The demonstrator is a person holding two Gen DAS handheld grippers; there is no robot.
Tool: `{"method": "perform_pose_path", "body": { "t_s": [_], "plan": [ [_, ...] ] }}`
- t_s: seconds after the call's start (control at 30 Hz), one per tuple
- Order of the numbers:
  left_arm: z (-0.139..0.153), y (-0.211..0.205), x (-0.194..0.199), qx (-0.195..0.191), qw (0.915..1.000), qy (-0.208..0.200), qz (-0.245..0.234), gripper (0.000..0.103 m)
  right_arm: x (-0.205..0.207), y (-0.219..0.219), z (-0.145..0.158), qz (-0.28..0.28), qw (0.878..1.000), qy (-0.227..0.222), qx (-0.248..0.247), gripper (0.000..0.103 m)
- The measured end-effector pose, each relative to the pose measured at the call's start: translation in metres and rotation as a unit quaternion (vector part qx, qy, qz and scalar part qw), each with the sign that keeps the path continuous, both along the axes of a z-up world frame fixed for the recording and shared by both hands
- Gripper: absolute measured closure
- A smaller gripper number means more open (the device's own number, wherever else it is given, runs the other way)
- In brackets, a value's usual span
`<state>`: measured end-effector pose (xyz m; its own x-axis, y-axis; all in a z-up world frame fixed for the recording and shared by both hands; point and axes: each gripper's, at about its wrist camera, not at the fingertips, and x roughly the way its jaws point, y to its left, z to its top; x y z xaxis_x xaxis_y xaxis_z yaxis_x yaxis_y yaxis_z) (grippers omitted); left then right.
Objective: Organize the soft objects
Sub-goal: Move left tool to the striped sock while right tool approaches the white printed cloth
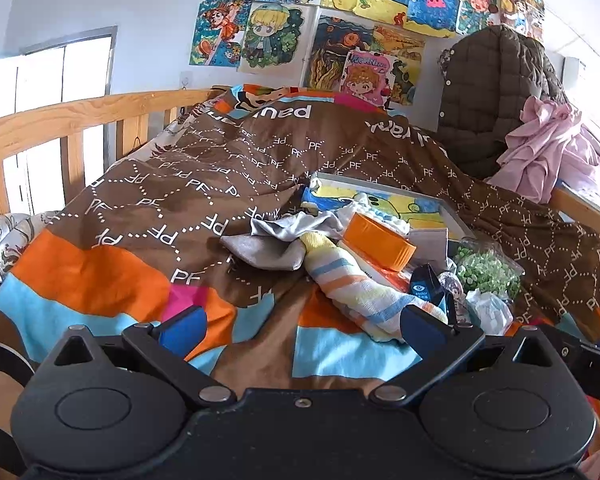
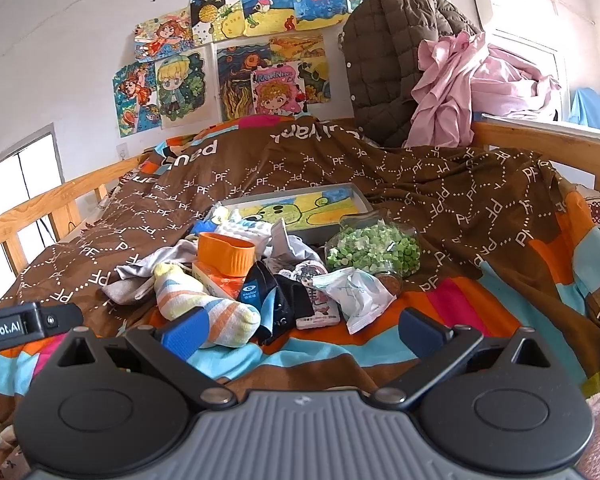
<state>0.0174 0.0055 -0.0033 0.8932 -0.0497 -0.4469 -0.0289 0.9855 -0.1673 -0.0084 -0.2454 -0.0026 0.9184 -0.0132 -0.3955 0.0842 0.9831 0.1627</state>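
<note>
A pile of small items lies on a brown, orange and blue bedspread (image 1: 148, 216). A striped pastel sock (image 1: 356, 284) lies at its near side; it also shows in the right wrist view (image 2: 204, 300). A grey cloth (image 1: 272, 240) lies to its left, also in the right wrist view (image 2: 148, 272). My left gripper (image 1: 302, 330) is open and empty, just short of the sock. My right gripper (image 2: 300, 334) is open and empty, its left finger by the sock's toe.
An orange jar (image 2: 226, 256), a bag of green pieces (image 2: 374, 250), a white wrapper (image 2: 356, 292), a dark packet (image 2: 256, 288) and a framed drawing (image 2: 300, 210) sit in the pile. Wooden rails (image 1: 52, 120) border the bed. A brown coat (image 2: 388, 64) and pink cloth (image 2: 460, 80) hang behind.
</note>
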Motion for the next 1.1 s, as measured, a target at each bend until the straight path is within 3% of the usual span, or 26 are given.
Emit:
{"method": "perform_pose_path", "body": {
  "t_s": [0.23,0.7,0.97,1.1],
  "plan": [
    [0.002,-0.005,0.013,-0.009,0.9999,-0.004,0.004,0.001,0.014,-0.006,-0.001,-0.004,0.999,0.027,0.018,0.000],
    [-0.019,-0.009,0.080,-0.032,0.9987,0.040,-0.005,0.001,0.067,-0.023,-0.005,0.014,0.996,0.068,0.051,0.000],
    [-0.032,-0.011,0.128,-0.057,0.9943,0.075,-0.048,0.001,0.107,-0.055,-0.026,-0.026,0.985,0.128,0.113,0.000],
    [-0.041,-0.020,0.144,-0.050,0.9929,0.082,-0.070,0.001,0.127,-0.065,-0.030,-0.024,0.987,0.130,0.091,0.000]
  ]
}}
